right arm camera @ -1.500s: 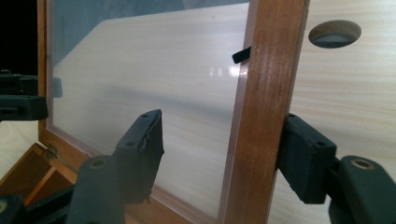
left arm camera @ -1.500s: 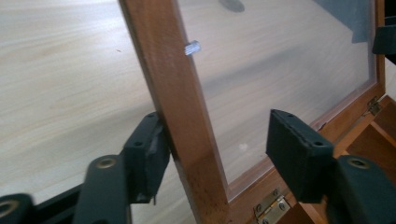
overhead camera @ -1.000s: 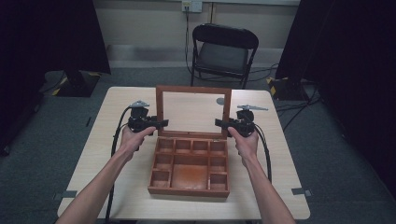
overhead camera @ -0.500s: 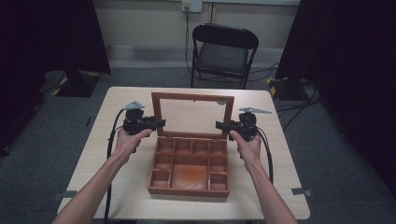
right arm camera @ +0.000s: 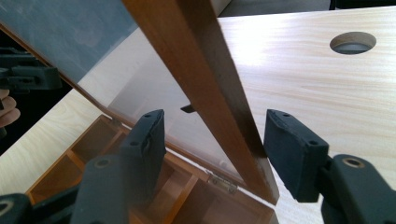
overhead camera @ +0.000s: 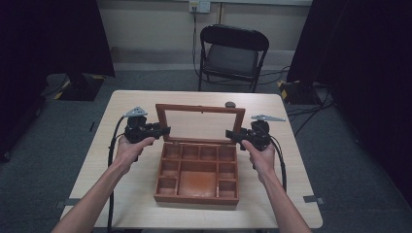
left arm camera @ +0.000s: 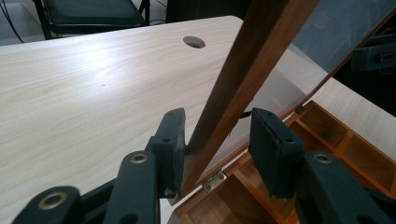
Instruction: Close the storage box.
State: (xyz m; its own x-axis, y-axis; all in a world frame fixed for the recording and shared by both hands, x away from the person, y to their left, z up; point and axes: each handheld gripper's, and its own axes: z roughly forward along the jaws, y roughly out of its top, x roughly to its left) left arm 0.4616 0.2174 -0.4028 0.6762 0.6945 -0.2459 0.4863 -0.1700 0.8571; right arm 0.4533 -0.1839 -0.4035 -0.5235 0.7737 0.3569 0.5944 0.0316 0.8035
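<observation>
Wooden box (overhead camera: pixel 197 172) open at the table (overhead camera: pixel 111 194) centre, its glass lid (overhead camera: pixel 200 123) leaning back toward 12 o'clock.
The lid's long axis runs from 9 to 3 o'clock. The left gripper (left arm camera: pixel 217 140) and the right gripper (right arm camera: pixel 215 149) are both spread wide, each around one side rail of the lid; the left one touches the rail with one jaw.

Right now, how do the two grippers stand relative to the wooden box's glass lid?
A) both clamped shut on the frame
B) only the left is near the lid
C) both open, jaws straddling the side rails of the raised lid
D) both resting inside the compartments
C: the left gripper and right gripper each show open jaws either side of a side rail of the raised glass lid, with visible gaps.
</observation>
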